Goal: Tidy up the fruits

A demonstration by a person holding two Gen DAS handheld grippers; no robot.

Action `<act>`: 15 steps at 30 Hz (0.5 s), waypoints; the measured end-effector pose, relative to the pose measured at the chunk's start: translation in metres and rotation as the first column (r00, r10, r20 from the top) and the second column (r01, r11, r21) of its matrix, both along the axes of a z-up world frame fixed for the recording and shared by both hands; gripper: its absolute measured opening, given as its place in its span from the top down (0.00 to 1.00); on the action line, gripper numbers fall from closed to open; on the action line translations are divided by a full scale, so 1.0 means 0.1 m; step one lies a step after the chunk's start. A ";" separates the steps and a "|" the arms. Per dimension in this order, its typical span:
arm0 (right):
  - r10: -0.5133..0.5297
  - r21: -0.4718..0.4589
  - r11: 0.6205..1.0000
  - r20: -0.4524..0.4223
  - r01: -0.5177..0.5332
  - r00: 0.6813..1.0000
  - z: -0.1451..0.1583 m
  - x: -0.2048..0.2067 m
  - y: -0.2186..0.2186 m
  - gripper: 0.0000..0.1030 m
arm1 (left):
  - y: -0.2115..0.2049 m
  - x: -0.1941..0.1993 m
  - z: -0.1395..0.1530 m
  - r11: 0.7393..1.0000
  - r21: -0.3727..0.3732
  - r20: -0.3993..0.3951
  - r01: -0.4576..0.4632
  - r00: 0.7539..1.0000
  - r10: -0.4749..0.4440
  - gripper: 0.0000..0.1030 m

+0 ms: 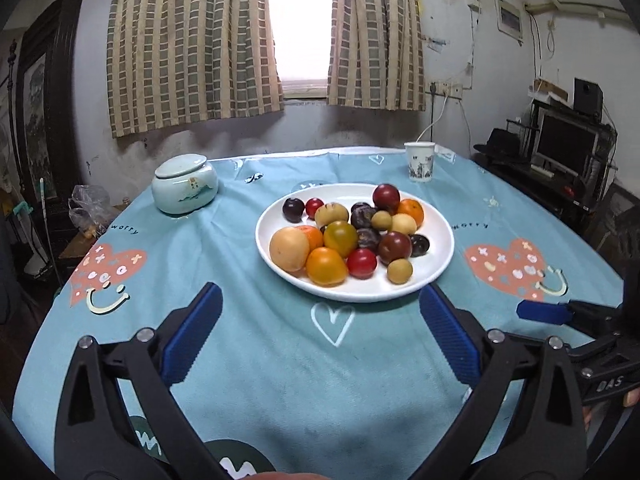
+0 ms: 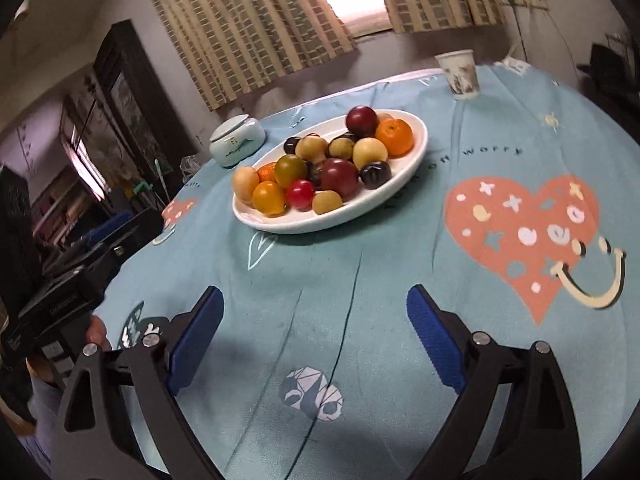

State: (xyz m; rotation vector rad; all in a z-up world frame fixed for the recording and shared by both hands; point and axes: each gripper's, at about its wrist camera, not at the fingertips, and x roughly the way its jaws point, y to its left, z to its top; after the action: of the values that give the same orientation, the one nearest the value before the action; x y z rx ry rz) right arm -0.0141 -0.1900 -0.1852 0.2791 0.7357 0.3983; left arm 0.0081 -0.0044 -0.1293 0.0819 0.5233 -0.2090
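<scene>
"worry" printed on the blue tablecloth (image 1: 248, 360) beside each heart; "DAS" on the right tool (image 1: 540, 312).

A lived-in home, plainly. Round surface under a light-blue printed tablecloth (image 1: 248, 360) with hearts and smiley faces; white ceramic plate (image 1: 436, 264) heaped with mixed fruit at centre. Beige checked fabric curtains (image 1: 192, 40) across a bright window at top. Dark wooden framed cabinet (image 1: 48, 92) at left, black television (image 1: 564, 148) on a cluttered rack at right, scuffed white walls with trailing cables.
</scene>
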 end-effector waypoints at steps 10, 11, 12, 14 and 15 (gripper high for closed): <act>-0.010 -0.019 1.000 -0.012 0.009 1.000 -0.06 0.07 -0.04 0.10 | -0.02 0.02 -0.06 1.000 0.013 -0.031 -0.002 1.000 0.002 0.02; -0.010 -0.021 1.000 -0.013 0.010 1.000 -0.07 0.07 -0.04 0.09 | -0.01 0.02 -0.07 1.000 0.015 -0.030 -0.007 1.000 0.007 0.02; -0.007 -0.024 1.000 -0.014 0.006 1.000 -0.07 0.08 -0.03 0.09 | -0.01 0.02 -0.07 1.000 0.015 -0.030 -0.010 1.000 0.010 0.02; -0.006 -0.031 1.000 -0.009 0.006 1.000 -0.07 0.07 -0.02 0.09 | 0.00 0.01 -0.07 1.000 0.016 -0.022 -0.021 1.000 0.022 0.02; -0.005 -0.032 0.999 -0.008 0.005 1.000 -0.07 0.07 -0.02 0.10 | 0.01 0.00 -0.07 1.000 0.013 -0.017 -0.025 1.000 0.025 0.02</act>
State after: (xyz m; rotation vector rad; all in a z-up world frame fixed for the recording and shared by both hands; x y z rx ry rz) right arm -0.0071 -0.1921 -0.1925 0.2527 0.7486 0.3805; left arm 0.0085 -0.0029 -0.1360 0.0862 0.5422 -0.1818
